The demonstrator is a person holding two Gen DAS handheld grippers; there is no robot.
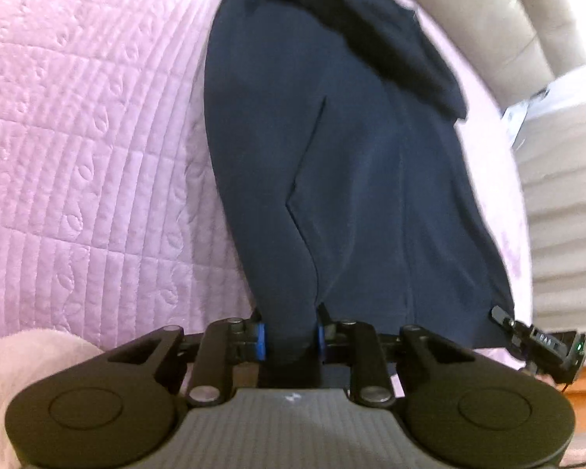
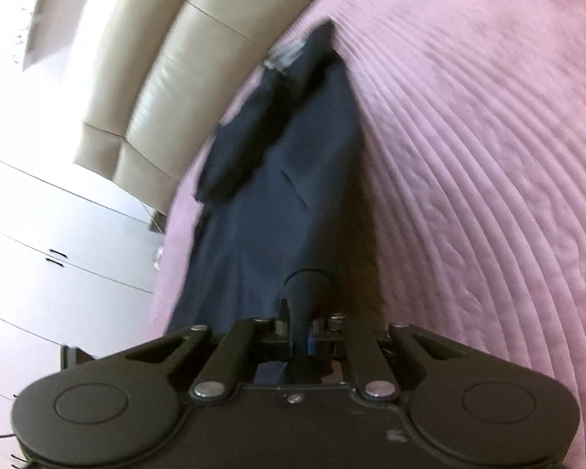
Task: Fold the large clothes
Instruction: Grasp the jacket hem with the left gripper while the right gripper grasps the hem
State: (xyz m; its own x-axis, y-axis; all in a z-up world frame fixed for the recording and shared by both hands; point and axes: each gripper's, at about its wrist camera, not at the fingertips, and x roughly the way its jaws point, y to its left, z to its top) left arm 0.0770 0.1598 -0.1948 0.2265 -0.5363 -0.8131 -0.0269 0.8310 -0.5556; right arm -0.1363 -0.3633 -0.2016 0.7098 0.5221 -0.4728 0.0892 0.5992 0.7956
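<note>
Navy garment [image 1: 351, 164] lies lengthwise on pink quilt [image 1: 90, 148], stretched taut btwn both grippers; a darker fold or sleeve lies across its far end, a seam line runs down the middle. Left gripper [image 1: 291, 338] pinches near edge, cloth bunched btwn the blue pads. Right gripper [image 2: 304, 332] has jaws pressed together on another near corner, fabric pulled into a narrow ridge. Beige padded headboard [image 2: 183, 78] past the quilt, white drawers [image 2: 58, 242] beside it. No containers.

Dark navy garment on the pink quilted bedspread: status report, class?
Left gripper and right gripper shut on dark navy garment. Garment stretched over pink quilted bedspread. Nothing obstructing.
</note>
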